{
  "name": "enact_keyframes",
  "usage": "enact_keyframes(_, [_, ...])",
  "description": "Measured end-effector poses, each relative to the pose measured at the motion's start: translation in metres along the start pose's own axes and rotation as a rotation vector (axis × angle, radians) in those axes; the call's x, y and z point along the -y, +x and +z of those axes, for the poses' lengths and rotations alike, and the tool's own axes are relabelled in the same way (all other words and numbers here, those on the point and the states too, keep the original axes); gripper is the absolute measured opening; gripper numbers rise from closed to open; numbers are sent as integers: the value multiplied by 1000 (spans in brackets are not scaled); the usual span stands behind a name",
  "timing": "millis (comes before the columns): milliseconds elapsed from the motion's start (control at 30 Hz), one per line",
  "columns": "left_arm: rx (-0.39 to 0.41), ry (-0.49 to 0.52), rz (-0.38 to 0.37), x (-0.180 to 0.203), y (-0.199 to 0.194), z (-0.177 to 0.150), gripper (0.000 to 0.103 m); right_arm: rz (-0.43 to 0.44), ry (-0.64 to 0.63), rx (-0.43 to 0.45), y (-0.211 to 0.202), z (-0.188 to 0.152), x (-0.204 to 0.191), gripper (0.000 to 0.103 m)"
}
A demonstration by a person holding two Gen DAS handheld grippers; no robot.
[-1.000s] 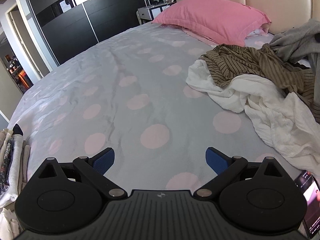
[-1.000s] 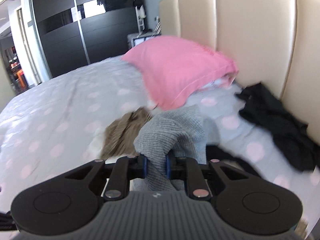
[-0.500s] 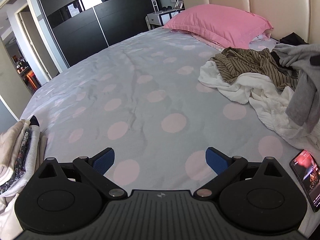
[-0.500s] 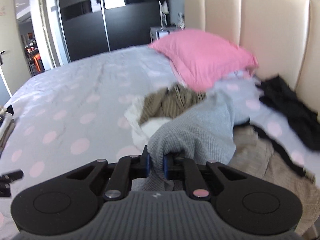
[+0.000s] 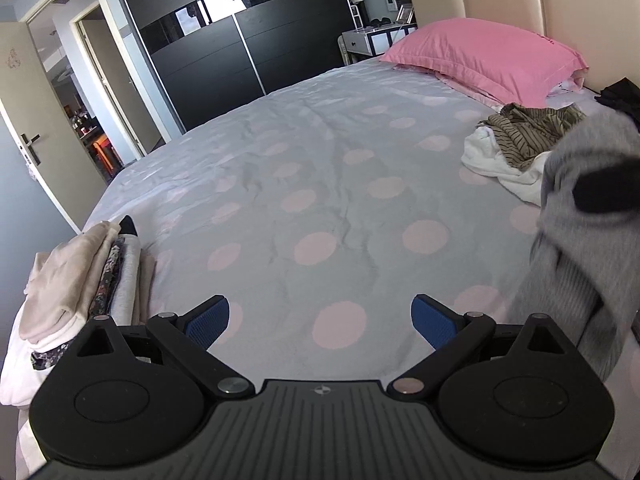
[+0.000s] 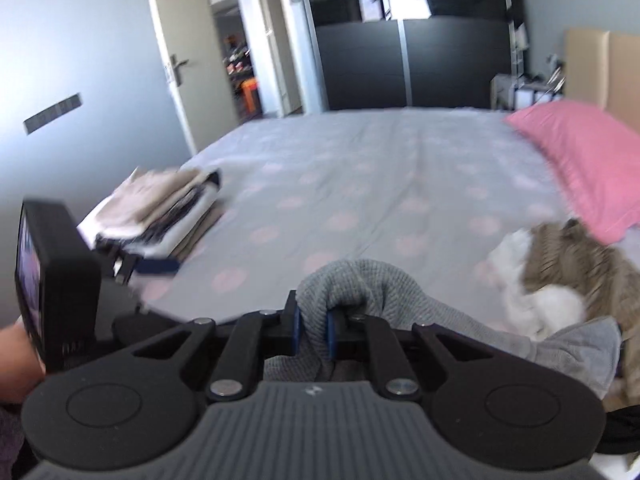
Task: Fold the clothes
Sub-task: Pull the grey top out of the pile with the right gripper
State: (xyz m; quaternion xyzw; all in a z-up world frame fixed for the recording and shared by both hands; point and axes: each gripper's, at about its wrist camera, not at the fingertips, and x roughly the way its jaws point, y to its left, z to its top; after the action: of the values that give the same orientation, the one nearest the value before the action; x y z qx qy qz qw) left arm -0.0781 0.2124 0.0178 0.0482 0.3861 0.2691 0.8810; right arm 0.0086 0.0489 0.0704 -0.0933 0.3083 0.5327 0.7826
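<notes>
Much blurred in the right wrist view: folded stack, striped brown garment and white cloth all smeared. Grey knit sweater clamped between the nearly closed pads of the right gripper, draped over them and trailing right, off the bed surface there. Left gripper spread wide, holding nothing, above the bed's near edge. Only from the left wrist: sweater hanging at the right, cut off by the frame edge; pink pillow sharp at the bed's head. Only from the right wrist: small screen on the other gripper's rear, hand partly cropped.
</notes>
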Motion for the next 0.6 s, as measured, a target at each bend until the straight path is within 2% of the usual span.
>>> enact_keyframes(167, [-50,9,-7,-5,5,-18,100,2,24,-141,40,-39,-5,14])
enact_keyframes(267, [-70,18,-33,1,6,-25,100,-2,54,-225,52,-60,0,20])
enact_keyframes(333, [-82,14,-65,6,8,-28,100,-1,75,-264,54,-72,7,32])
enact_keyframes(400, [-95,6,-100,13,10,-28,100,-2,86,-286,50,-84,16,38])
enact_keyframes(467, [-102,-3,-131,19,11,-27,100,-6,87,-298,40,-91,25,51])
enact_keyframes(533, [-108,-12,-164,27,14,-24,100,-7,91,-305,27,-97,35,73])
enact_keyframes(600, [-115,-16,-201,37,16,-20,100,-24,83,-303,13,-100,46,75])
